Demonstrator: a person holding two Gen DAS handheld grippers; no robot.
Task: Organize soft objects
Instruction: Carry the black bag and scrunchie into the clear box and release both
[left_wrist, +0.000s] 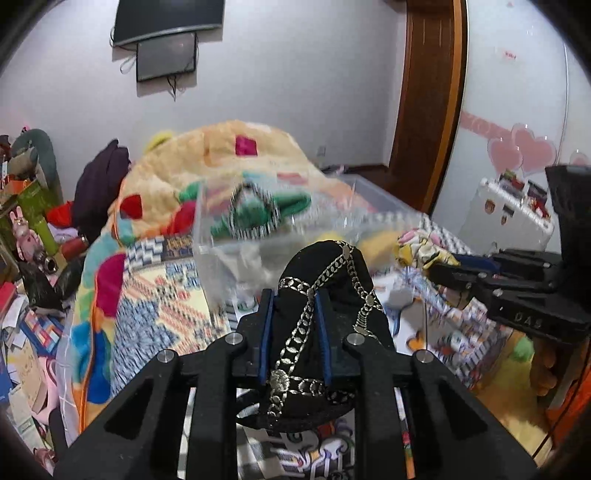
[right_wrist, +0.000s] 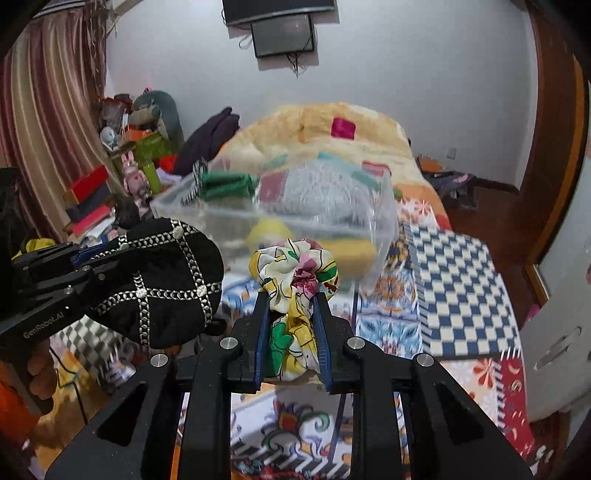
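My left gripper (left_wrist: 293, 295) is shut on a black cap with silver chains (left_wrist: 325, 280) and holds it above the bed; the cap also shows in the right wrist view (right_wrist: 159, 284). My right gripper (right_wrist: 291, 299) is shut on a floral cloth bundle (right_wrist: 295, 288), white with yellow, green and pink; the cloth also shows in the left wrist view (left_wrist: 421, 247). A clear plastic bin (right_wrist: 384, 218) stands on the bed just ahead of both grippers. It holds a green cloth (right_wrist: 225, 184) and yellow soft items (right_wrist: 354, 251). The bin also shows in the left wrist view (left_wrist: 207, 236).
A rumpled yellow blanket with coloured patches (right_wrist: 321, 122) lies behind the bin. The patterned bedspread (right_wrist: 458, 291) covers the bed. Cluttered boxes and toys (right_wrist: 136, 162) stand at the left by a curtain. A wooden door frame (left_wrist: 428, 110) and a white cabinet (right_wrist: 557, 350) are at the right.
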